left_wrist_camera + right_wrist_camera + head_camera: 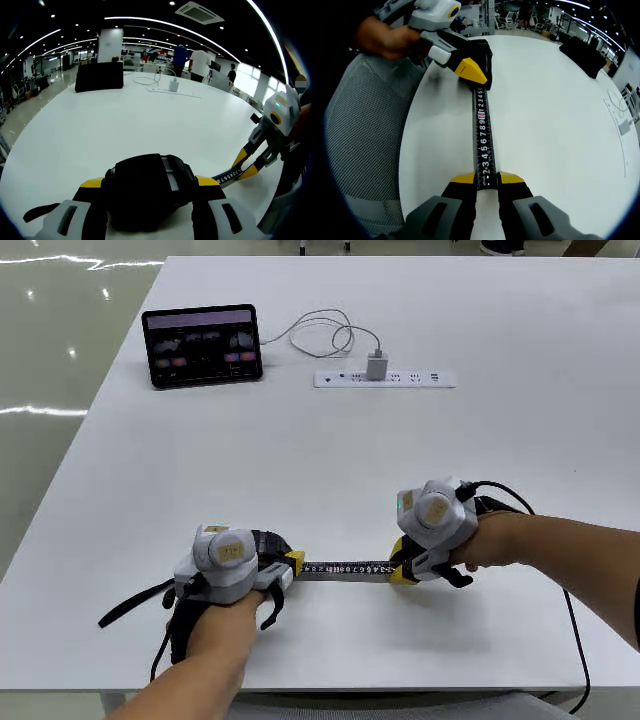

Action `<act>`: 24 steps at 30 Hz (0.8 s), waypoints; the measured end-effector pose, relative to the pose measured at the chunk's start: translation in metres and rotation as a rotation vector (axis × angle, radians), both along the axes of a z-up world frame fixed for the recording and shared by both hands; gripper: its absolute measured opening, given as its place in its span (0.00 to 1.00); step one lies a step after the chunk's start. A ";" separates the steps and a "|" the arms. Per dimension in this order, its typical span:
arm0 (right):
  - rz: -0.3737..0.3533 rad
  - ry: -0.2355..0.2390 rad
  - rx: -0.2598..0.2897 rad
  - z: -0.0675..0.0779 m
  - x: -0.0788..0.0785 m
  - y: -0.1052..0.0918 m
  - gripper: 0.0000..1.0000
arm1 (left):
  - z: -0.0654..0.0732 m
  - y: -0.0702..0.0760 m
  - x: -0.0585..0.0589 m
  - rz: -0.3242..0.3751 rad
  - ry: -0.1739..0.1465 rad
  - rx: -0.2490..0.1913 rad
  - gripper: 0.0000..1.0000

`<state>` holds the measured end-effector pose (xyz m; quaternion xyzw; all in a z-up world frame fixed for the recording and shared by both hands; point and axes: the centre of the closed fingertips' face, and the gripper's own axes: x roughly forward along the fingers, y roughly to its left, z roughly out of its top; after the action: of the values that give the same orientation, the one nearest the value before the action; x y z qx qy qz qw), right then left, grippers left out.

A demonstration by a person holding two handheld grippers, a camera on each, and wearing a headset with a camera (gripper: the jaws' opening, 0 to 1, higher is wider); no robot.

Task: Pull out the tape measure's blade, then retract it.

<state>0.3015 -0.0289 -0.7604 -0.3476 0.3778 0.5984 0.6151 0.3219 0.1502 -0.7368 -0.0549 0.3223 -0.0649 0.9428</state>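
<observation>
The left gripper (pixel 150 182) is closed on the black tape measure case (pixel 147 192), with one yellow-tipped jaw against each side. The case sits on the white table (pixel 400 440).

The blade (pixel 482 135) extends from the case in a straight line, with its printed numerals facing up. The right gripper (pixel 487 178) is clamped on the blade end farthest from the case, one jaw tip on each edge.

In the head view, the right gripper stands to the right of the case, apart from it, and the blade spans the gap.

A dark tablet (pixel 203 344) and a white power strip (pixel 385 379) with a charger (pixel 377 365) plugged in lie well beyond the case.
</observation>
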 end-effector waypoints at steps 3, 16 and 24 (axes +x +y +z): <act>0.000 0.001 0.003 0.000 0.000 0.003 0.12 | 0.000 0.000 0.000 0.000 0.000 0.000 0.65; 0.000 0.005 0.013 0.000 0.000 0.009 0.12 | 0.000 0.000 0.001 0.000 0.001 0.000 0.65; 0.008 0.006 0.019 -0.001 0.000 0.014 0.12 | 0.000 0.000 0.000 0.005 0.005 -0.006 0.65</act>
<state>0.3016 -0.0153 -0.7610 -0.3412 0.3726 0.6055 0.6149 0.3222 0.1506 -0.7371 -0.0587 0.3242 -0.0634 0.9420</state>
